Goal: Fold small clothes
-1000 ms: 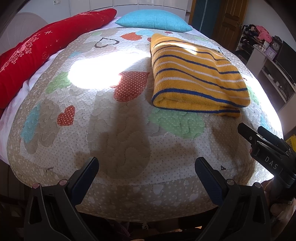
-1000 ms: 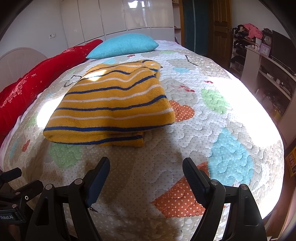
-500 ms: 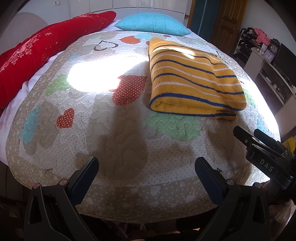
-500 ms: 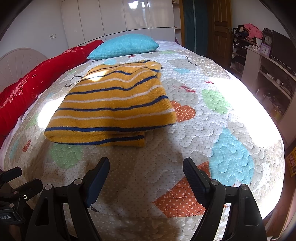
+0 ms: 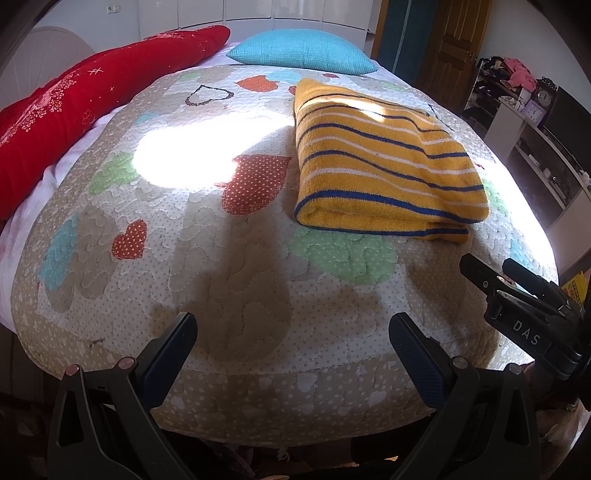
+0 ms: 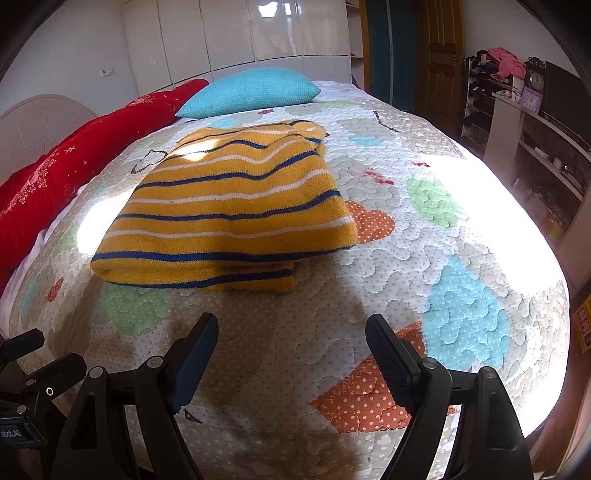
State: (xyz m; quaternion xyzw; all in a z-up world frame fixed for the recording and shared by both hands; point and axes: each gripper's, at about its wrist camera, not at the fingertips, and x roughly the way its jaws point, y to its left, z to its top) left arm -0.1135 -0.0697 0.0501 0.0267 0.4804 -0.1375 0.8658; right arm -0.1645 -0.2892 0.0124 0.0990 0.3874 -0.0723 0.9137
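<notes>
A yellow sweater with blue and white stripes [image 5: 384,162] lies folded in a neat rectangle on the quilted bedspread [image 5: 236,266]. It also shows in the right wrist view [image 6: 236,210]. My left gripper [image 5: 291,332] is open and empty, held back over the near edge of the bed, well short of the sweater. My right gripper [image 6: 291,332] is open and empty too, a little nearer the sweater's front fold. Part of the right gripper's body [image 5: 524,317] shows at the right of the left wrist view.
A blue pillow [image 5: 299,51] and a long red cushion [image 5: 74,110] lie at the head of the bed. A shelf unit with clocks and clutter [image 6: 532,122] stands to the right. A wooden door [image 6: 439,55] and white wardrobes [image 6: 258,33] are behind.
Both grippers have drawn back slightly from the sweater, so it sits a little farther off in both views. The sweater itself has not moved. Both grippers stay open.
</notes>
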